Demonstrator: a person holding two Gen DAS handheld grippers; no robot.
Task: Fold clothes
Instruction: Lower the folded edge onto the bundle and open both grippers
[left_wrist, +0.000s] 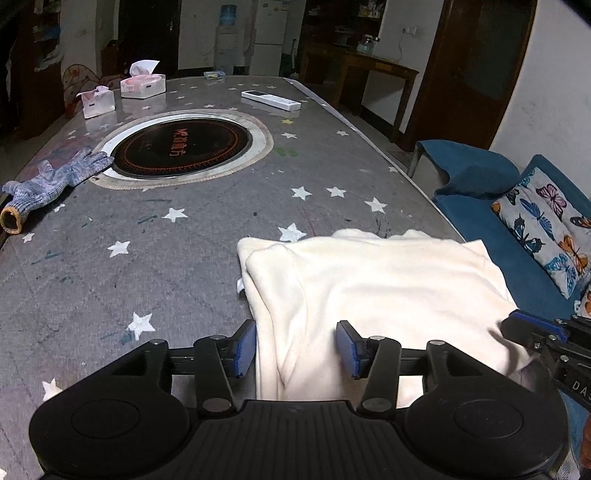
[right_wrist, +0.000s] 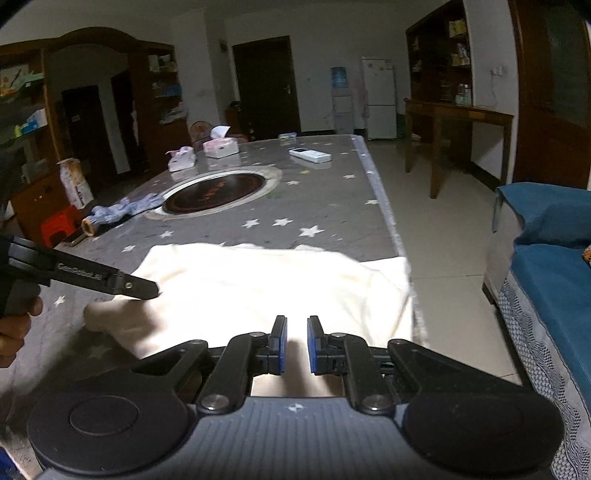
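A cream garment (left_wrist: 369, 288) lies partly folded on the near right part of the grey star-patterned table (left_wrist: 166, 258), reaching the table's right edge. My left gripper (left_wrist: 297, 349) is open wide just above the garment's near left edge, with cloth showing between the fingers. In the right wrist view the same garment (right_wrist: 277, 288) spreads out ahead. My right gripper (right_wrist: 297, 345) hovers over its near edge with a narrow gap between the pads and nothing pinched. The right gripper (left_wrist: 532, 332) also shows at the garment's right side, and the left gripper (right_wrist: 144, 288) at its left corner.
A blue knit glove (left_wrist: 55, 181) lies beside a round black hob (left_wrist: 181, 147) set in the table. Two tissue packs (left_wrist: 142, 85) and a white remote (left_wrist: 271, 99) sit farther back. A blue sofa (left_wrist: 517, 266) with a butterfly cushion (left_wrist: 546, 221) stands right of the table. A hand (right_wrist: 14, 325) holds the left gripper.
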